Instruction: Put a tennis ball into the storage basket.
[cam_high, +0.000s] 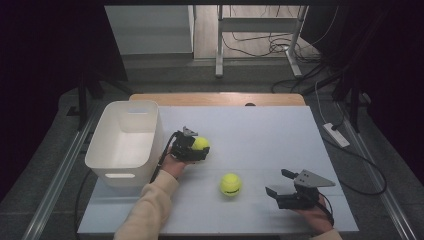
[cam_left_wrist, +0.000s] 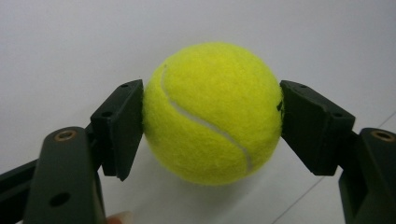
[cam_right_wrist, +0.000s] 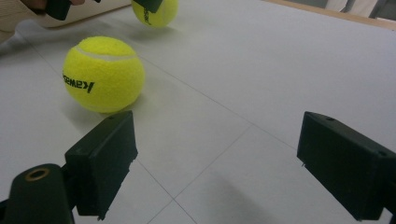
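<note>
Grasp step: your L gripper (cam_high: 196, 146) has its jaws clamped on the tennis ball (cam_left_wrist: 212, 112) beside the white bin (cam_high: 125, 142), R gripper (cam_right_wrist: 217, 163) jaws wide w/ nothing between, 2nd ball (cam_right_wrist: 103, 73) near it; next, I judge, lift & carry over bin rim

The left tongs (cam_high: 199, 145) gripped a fuzzy yellow tennis ball (cam_high: 201, 143) beside the white plastic bin (cam_high: 125, 145) near the table's (cam_high: 260, 130) left edge; a second yellow tennis ball (cam_high: 230, 184) lay nearer the front edge.

On my worktop (cam_high: 280, 125) the bin (cam_high: 125, 142) sits left; one ball (cam_high: 201, 143) lies beside it, another ball (cam_high: 230, 184) lower centre.
</note>
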